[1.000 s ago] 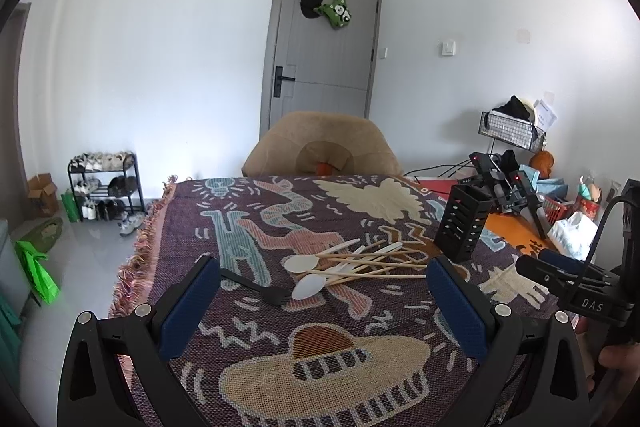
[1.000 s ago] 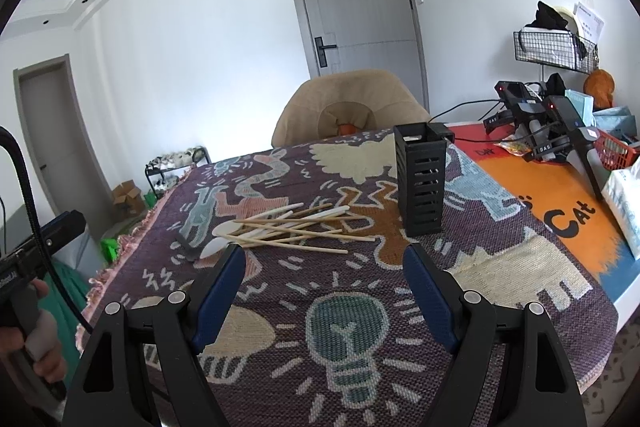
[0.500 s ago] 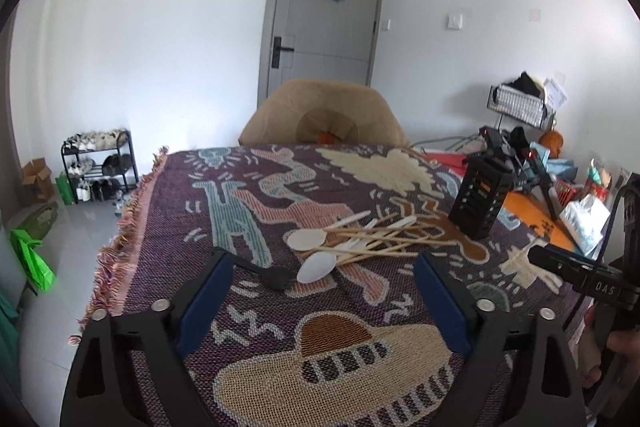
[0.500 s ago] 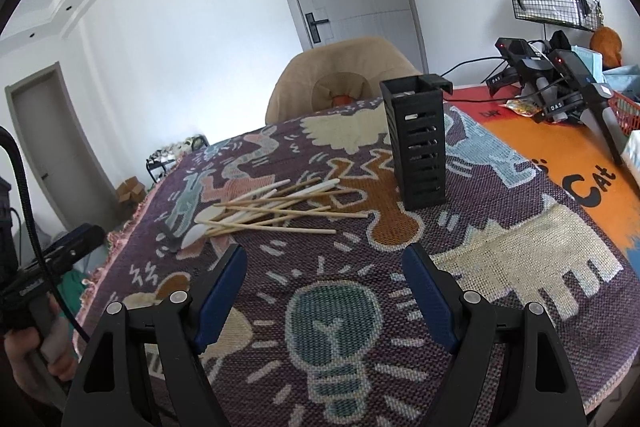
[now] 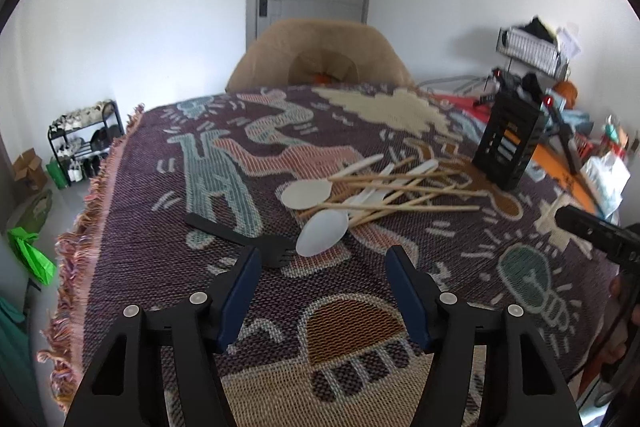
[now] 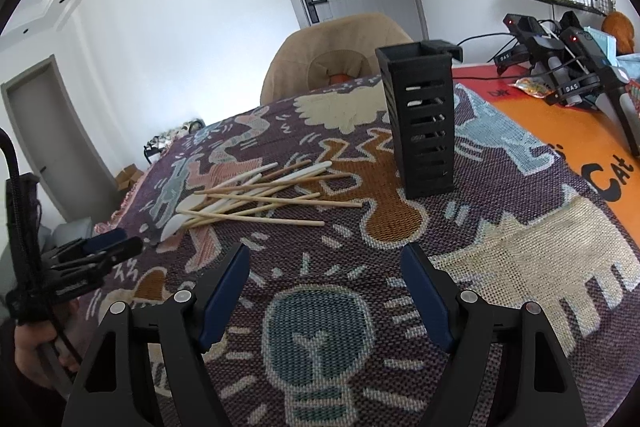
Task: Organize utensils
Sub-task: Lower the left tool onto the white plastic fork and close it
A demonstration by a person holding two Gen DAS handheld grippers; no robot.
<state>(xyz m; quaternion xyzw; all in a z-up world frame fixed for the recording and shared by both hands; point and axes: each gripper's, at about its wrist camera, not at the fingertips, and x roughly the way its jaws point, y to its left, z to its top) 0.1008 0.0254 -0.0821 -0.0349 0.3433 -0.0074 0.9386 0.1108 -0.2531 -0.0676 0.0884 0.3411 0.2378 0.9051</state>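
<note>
Now the left gripper [image 5: 323,265], its jaws just narrowed but holding nothing, should settle squarely over the white spoon [image 5: 322,231] just ahead. Right gripper [image 6: 325,273] hangs released. Beyond it: one black holder [image 6: 419,123]. I count three white spoons, one black fork [image 5: 240,239], several chopsticks [image 5: 408,193].

Patterned woven cloth [image 5: 168,187] under strewn utensils [image 5: 360,195] and black holder [image 6: 420,123]

Your left gripper [image 5: 322,261] points downward, jaws apart with nothing between them, having just been closing. Your right gripper [image 6: 325,259] points downward too, jaws wide and empty.
</note>
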